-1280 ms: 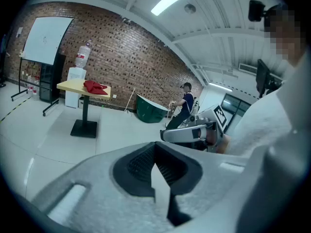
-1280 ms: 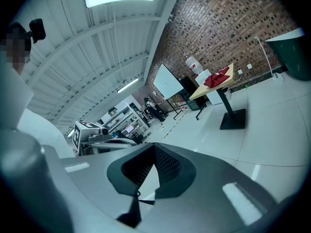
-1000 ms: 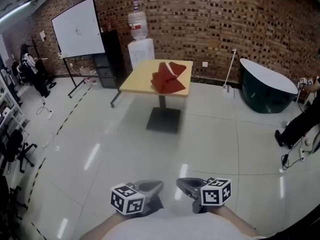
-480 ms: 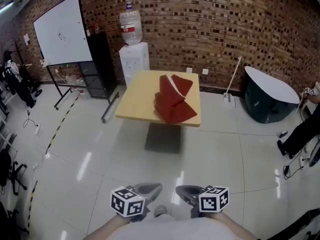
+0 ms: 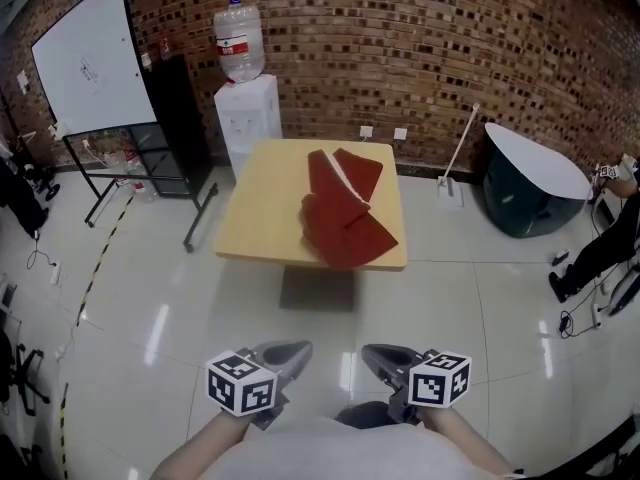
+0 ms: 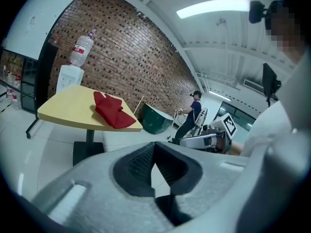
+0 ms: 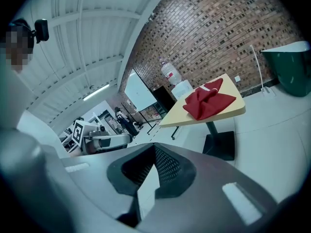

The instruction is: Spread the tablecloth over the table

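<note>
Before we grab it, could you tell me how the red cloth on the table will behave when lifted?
The red cloth lies in crumpled folds, so it is probably floppy and will drape. It looks thin, so likely light; pushed across the smooth table it may bunch.

Furniture along a brick wall (image 5: 430, 38)
A water dispenser (image 5: 248, 118) stands beside a black cabinet (image 5: 178, 108); a whiteboard (image 5: 85, 63) at far left, a dark tub (image 5: 530, 183) at right.
</note>
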`<state>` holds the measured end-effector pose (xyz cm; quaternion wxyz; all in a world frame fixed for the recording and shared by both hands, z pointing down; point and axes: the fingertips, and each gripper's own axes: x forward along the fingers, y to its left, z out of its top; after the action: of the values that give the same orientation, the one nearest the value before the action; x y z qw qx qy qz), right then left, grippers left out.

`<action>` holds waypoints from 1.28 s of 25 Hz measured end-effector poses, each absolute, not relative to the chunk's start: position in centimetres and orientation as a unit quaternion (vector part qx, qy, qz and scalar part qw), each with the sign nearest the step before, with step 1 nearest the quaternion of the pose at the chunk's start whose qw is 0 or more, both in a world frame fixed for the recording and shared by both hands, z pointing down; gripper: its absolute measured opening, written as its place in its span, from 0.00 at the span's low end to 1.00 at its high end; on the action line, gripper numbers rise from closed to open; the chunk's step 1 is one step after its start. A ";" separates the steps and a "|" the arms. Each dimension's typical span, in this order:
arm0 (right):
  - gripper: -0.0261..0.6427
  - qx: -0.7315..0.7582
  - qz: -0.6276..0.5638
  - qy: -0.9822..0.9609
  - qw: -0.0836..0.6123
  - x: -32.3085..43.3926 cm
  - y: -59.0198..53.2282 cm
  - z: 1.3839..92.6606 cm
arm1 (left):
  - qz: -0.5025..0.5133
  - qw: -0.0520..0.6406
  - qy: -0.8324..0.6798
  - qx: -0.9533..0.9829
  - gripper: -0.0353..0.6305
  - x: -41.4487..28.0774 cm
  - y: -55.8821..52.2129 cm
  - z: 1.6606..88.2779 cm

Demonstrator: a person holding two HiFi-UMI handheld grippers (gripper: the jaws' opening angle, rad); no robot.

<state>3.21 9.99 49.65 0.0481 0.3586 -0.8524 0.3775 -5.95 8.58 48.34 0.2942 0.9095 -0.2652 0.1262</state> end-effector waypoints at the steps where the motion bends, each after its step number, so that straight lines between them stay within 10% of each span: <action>1: 0.04 0.364 0.380 -0.849 0.046 3.4 9.2 50.2 | 0.129 0.298 -0.264 0.908 0.05 -6.1 7.8 49.0; 26: 0.04 0.398 0.402 -0.824 0.036 15.6 -20.4 52.3 | 0.187 0.300 -0.306 0.884 0.06 0.1 -27.0 50.3; 32: 0.04 0.422 0.417 -0.804 0.036 15.0 -23.3 53.4 | 0.192 0.324 -0.305 0.875 0.25 -2.4 -32.2 51.7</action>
<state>14.96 -23.31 53.37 0.0362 0.4218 -0.8043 0.4170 -2.42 -32.17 51.68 0.3236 0.8749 -0.3051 0.1917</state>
